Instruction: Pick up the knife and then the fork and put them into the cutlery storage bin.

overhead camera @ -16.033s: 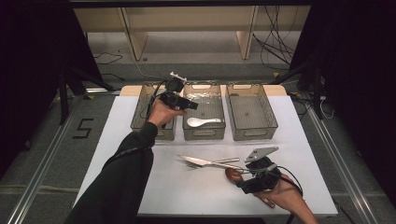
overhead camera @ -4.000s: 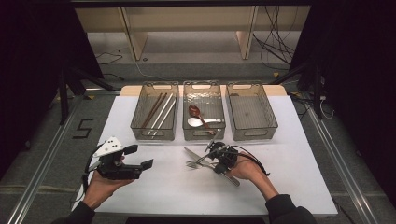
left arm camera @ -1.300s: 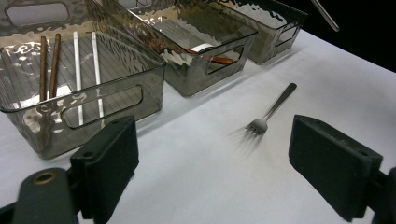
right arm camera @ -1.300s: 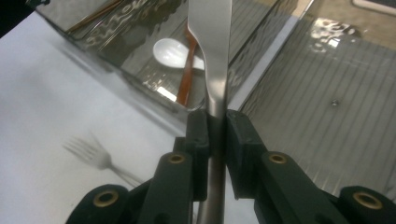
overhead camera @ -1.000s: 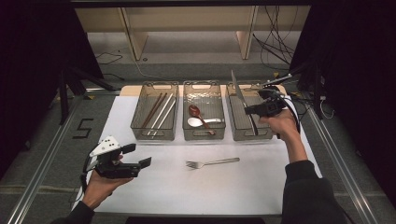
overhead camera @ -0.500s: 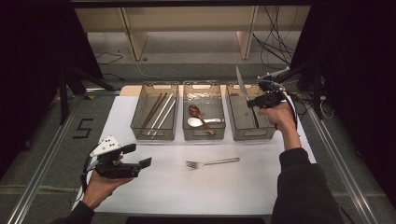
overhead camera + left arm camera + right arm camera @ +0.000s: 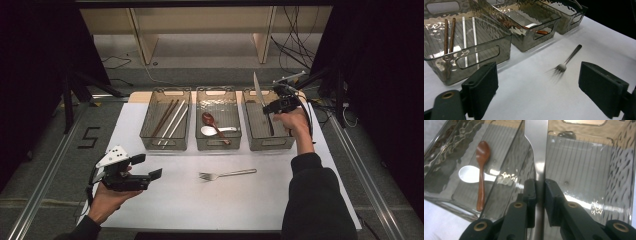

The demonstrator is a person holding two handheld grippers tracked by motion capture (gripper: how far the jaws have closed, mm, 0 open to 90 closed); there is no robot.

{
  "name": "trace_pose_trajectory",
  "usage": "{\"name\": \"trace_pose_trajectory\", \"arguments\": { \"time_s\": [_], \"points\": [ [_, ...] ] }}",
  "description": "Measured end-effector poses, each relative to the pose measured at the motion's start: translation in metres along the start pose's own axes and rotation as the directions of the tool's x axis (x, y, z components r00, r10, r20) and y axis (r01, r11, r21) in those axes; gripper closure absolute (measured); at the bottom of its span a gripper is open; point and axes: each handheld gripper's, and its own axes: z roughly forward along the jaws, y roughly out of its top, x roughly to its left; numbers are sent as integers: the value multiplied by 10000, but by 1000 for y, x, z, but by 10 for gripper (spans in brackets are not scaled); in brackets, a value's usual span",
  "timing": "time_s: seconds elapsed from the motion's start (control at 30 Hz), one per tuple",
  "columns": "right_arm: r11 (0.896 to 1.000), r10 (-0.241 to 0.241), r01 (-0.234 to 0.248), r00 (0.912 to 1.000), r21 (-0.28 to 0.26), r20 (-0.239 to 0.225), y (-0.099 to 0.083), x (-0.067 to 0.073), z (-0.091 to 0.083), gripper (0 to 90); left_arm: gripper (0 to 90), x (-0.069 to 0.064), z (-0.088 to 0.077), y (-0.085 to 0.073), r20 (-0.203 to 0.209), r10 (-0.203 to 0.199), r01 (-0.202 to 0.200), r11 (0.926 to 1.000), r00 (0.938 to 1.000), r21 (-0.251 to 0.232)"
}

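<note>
The right tongs (image 7: 539, 192) pinch a knife (image 7: 537, 147) above the right bin (image 7: 251, 131). The left tongs (image 7: 544, 87) are spread wide near the fork (image 7: 566, 62) on the desk (image 7: 165, 200).

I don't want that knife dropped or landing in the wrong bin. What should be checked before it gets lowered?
1. Grip: right gripper shut on the silver metal table knife, pads clamped on its handle: ok.
2. Position: knife over the right-hand smoky clear plastic bin: ok.
3. Bin floor free for the knife: ok.
4. Knife attitude: blade points up and away, steeply tilted; needs levelling before release: not ok.
5. Left gripper open, low near the table's front left, out of the way: ok.
6. Silver metal fork on the white table, apart from the bins: ok.
</note>
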Motion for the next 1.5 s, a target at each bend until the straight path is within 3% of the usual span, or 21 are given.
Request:
{"name": "trace_pose_trajectory", "arguments": {
  "time_s": [0.57,0.67,0.77,1.0,1.17,1.27,1.37,1.5],
  "points": [
    [9970,726,-739,9961,240,500,2,-5,20,800,153,0,-1,0,7,-48,48,10000,10000,-34],
    [9954,838,-863,9948,419,572,2,-5,25,740,154,0,-1,0,15,-35,35,10000,10000,-34],
    [9953,952,-955,9953,169,194,3,-4,21,692,153,0,-1,0,11,-48,48,10000,10000,-29],
    [9993,374,-373,9993,97,-70,0,4,14,597,153,-1,0,0,12,-2,2,10000,10000,8],
    [9985,-537,538,9974,13,-481,-4,20,7,479,154,0,0,0,-2,-5,5,10000,10000,24],
    [9923,-1240,1233,9891,-144,-798,-9,33,1,434,153,-1,0,0,4,-12,12,10000,10000,14],
    [9803,-1972,1943,9725,-347,-1239,-16,46,-5,408,153,-1,0,0,-7,-7,7,10000,10000,18],
    [9682,-2496,2438,9546,-555,-1623,-28,60,-14,390,153,-1,0,0,-16,-12,12,10000,10000,12]
  ]
}}
